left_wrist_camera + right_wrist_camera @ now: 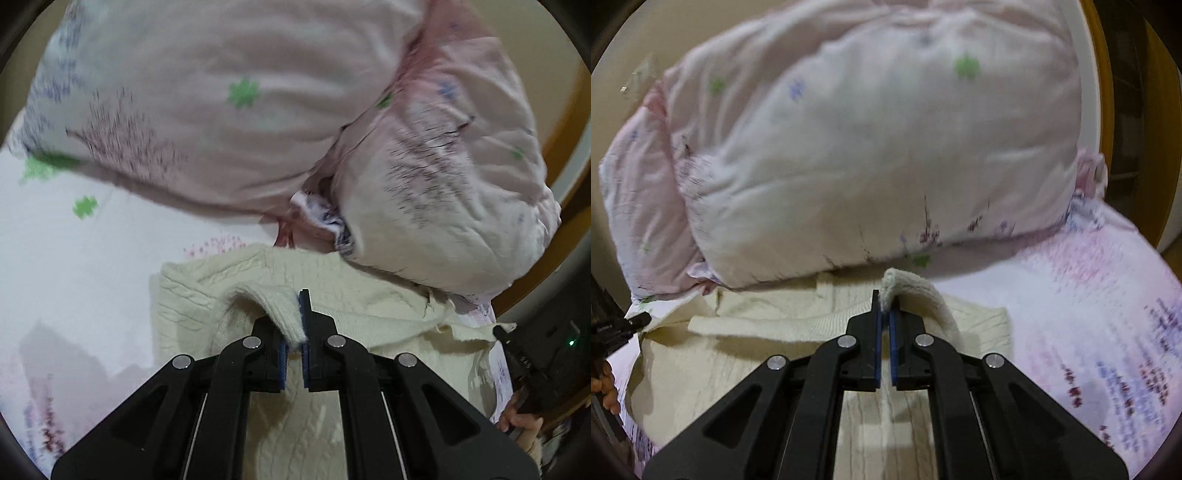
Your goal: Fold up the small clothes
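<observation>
**A:** Quick check on your grip: your left hand-held gripper [294, 334] is clamped tight on the ribbed edge of the cream knit sweater [229, 295], with a flap of that edge bunched between the blue pads [305, 306]. Looks solid from your left wrist view.

**B:** And the right one?

**A:** Same deal. Your right hand-held gripper [885, 314] is pinched closed on another bit of the sweater's [746, 354] ribbed edge, and the fabric pokes up above the fingertips in a little loop. So you've got both ends of that edge lifted off the rest of the knit.

**B:** Where's the sweater sitting?

**A:** Spread on the bed, on the floral sheet [74, 258], right below your grippers. Its far side runs up against the big flowered duvet [879, 147] piled behind it, touching or maybe slightly tucked under, can't quite tell. You can also spot your other hand [521, 424] at the right edge of the left view.
</observation>
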Demonstrator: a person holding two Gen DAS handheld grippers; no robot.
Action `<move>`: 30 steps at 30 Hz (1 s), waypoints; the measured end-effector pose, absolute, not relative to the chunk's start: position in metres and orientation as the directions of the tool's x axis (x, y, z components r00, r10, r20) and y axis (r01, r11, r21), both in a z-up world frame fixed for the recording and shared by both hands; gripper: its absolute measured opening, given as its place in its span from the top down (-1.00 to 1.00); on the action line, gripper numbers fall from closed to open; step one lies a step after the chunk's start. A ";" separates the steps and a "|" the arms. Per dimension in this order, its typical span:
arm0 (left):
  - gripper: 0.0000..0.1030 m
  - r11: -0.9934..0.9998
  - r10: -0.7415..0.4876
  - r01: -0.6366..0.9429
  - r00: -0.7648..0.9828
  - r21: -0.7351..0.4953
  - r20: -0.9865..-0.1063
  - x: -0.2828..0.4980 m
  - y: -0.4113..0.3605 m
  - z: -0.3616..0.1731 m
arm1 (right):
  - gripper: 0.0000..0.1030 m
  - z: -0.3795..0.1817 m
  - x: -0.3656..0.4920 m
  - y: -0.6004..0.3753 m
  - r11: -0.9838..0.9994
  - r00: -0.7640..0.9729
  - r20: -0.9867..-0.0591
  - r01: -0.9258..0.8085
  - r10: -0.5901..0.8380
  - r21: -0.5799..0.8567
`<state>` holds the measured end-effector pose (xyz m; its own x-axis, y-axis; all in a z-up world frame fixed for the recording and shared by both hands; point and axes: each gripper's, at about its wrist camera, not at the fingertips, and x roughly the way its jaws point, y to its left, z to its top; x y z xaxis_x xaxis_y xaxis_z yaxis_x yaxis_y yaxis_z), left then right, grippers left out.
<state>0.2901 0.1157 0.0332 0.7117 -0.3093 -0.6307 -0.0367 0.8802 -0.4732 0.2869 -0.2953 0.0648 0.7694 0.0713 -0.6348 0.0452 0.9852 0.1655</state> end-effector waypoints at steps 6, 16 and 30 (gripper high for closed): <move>0.90 0.864 -0.349 -0.034 0.679 -0.503 -0.646 0.308 0.111 0.019 | 0.74 0.043 0.315 -0.301 0.973 0.695 -0.716 0.119 0.062 0.200; -0.22 0.877 -0.332 -0.010 0.709 -0.480 -0.622 0.268 0.130 0.042 | 0.35 0.064 0.265 -0.339 0.949 0.726 -0.676 0.109 0.126 0.294; 0.59 0.917 -0.293 -0.037 0.613 -0.397 -0.733 0.212 0.138 0.000 | 0.88 0.039 0.220 -0.348 0.970 0.655 -0.743 0.063 0.137 0.234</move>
<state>0.2123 0.1375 -0.0002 0.6135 -0.2930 -0.7333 -0.0369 0.9169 -0.3973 0.2196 -0.3478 0.0386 0.6548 0.1366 -0.7434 0.0632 0.9702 0.2339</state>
